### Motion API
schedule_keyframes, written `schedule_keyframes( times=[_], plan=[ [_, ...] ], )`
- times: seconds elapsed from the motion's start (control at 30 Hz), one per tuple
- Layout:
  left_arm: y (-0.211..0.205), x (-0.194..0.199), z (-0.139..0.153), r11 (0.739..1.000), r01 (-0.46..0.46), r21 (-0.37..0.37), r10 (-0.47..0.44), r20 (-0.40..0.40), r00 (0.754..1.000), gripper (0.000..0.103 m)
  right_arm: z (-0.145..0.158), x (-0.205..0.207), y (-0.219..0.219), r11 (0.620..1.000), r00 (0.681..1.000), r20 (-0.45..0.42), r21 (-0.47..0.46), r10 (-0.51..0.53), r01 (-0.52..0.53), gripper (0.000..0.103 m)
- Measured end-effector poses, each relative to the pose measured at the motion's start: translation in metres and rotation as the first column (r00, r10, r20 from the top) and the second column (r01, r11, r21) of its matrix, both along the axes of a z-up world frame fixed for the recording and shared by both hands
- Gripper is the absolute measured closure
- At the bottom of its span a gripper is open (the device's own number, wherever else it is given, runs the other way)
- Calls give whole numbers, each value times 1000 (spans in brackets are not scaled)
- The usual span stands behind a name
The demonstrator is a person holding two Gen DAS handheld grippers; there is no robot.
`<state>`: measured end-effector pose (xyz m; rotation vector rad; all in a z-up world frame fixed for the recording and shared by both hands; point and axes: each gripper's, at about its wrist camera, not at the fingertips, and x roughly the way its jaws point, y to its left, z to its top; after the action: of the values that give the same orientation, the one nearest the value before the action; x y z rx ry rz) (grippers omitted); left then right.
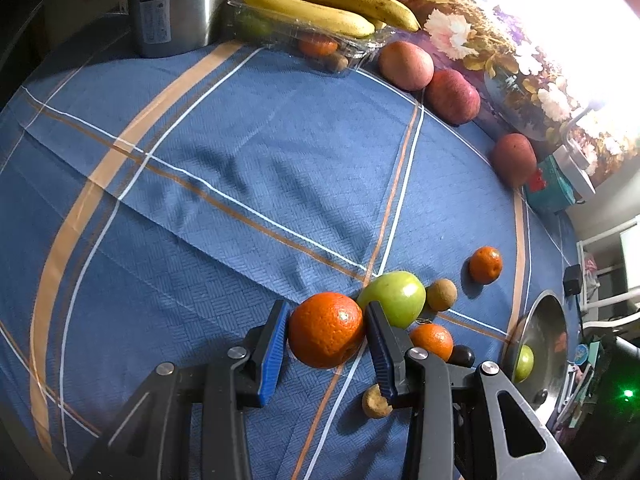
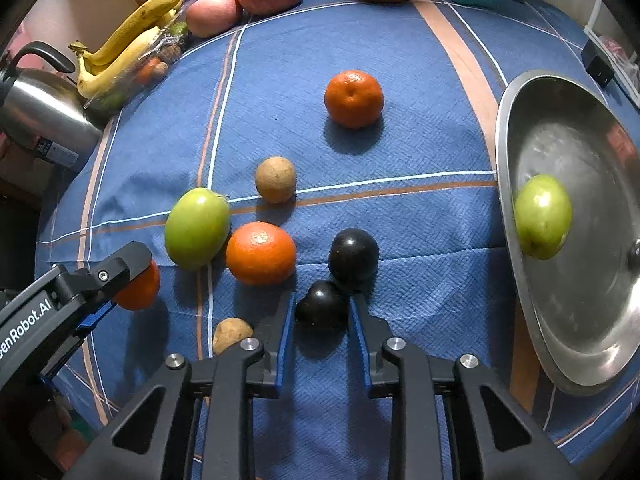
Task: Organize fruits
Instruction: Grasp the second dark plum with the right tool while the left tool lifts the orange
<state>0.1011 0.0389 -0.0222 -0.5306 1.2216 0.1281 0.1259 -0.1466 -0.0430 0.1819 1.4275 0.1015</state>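
Left tongs (image 1: 326, 330) closed on one large orange (image 1: 326, 328); right tongs (image 2: 322, 308) closed on one of two dark plums (image 2: 322, 307), the other plum (image 2: 353, 254) touching it. On the blue tabletop (image 2: 420, 152) nearby: one green apple (image 2: 197, 227), two mandarins (image 2: 261, 253), two small brown fruits (image 2: 276, 179). One metal bowl (image 2: 568, 320) holds a second green apple (image 2: 543, 216).

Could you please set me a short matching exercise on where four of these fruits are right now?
Things:
1. large orange
2. black fruit
3. bananas
4. green fruit

Places:
A. in the metal bowl
B. between the right tongs
C. on the clear plastic tray
D. between the left tongs

Pairs: 1-D, 2-B, 3-C, 4-A
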Motion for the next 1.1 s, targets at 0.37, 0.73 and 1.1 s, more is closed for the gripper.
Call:
schedule_keyframes(
  times=[0.37,0.73,1.1],
  plan=[
    [0,-1,13,1000,1,7,-1,37,999,62,29,-5,-3,999,998,67,49,0,-3,76],
    [-9,2,22,999,22,25,-23,58,998,62,46,-11,-14,998,994,108,69,-20,12,76],
    [-36,4,29,995,76,58,-81,74,994,62,56,-12,-39,995,987,140,77,-77,67,76]
  ],
)
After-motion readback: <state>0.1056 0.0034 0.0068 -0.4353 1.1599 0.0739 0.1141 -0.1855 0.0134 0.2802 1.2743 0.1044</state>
